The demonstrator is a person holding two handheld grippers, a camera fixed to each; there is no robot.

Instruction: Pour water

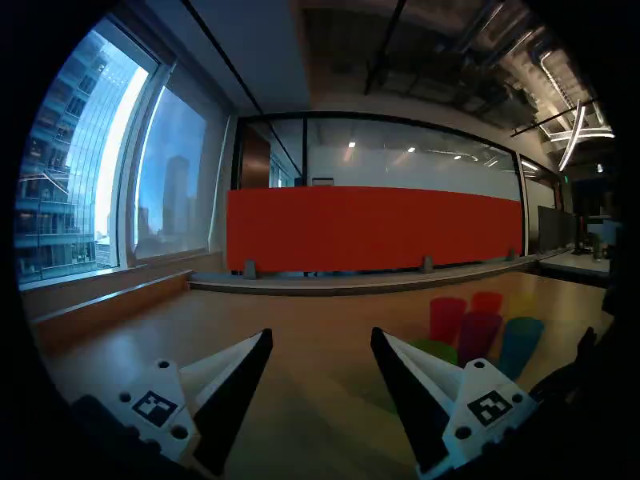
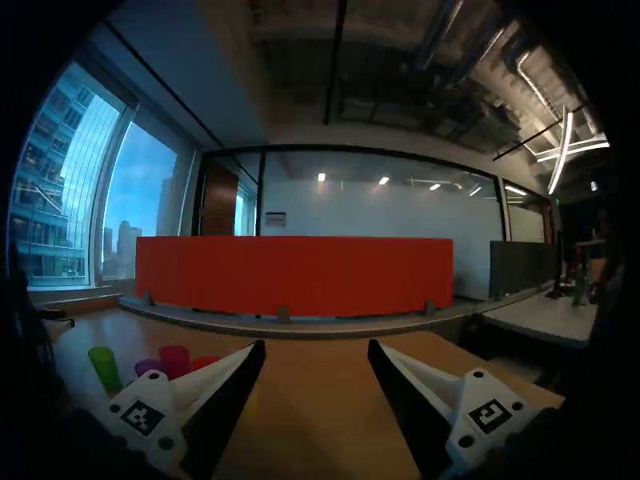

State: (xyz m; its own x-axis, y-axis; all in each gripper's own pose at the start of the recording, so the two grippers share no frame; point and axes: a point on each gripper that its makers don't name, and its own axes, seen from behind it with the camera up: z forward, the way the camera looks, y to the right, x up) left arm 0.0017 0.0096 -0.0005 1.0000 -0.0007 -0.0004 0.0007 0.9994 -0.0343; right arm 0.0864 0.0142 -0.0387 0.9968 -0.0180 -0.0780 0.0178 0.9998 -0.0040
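One wooden desk (image 1: 160,336) spans the lower part of both views and carries all items. Tall windows (image 1: 88,184) stand beyond its far left side, with city buildings visible through them. A long red divider panel (image 1: 372,228) stands upright along the far edge of the desk, in front of a glass wall. The left tool (image 1: 322,344) is released: its two fingers are spread wide above bare desk surface, with nothing between them. The right tool (image 2: 316,352) is likewise released, fingers apart over bare desk surface and gripping nothing. A close group of coloured cups (image 1: 478,332) stands upright on the desk. In the left gripper view it lies ahead and to the right, partly behind that tool's right finger. In the right gripper view it sits at lower left, partly behind that tool's left finger. Each finger carries a square black-and-white marker (image 1: 154,408) bearing a coded pattern. A small wall sign (image 2: 276,218) is too small to read.
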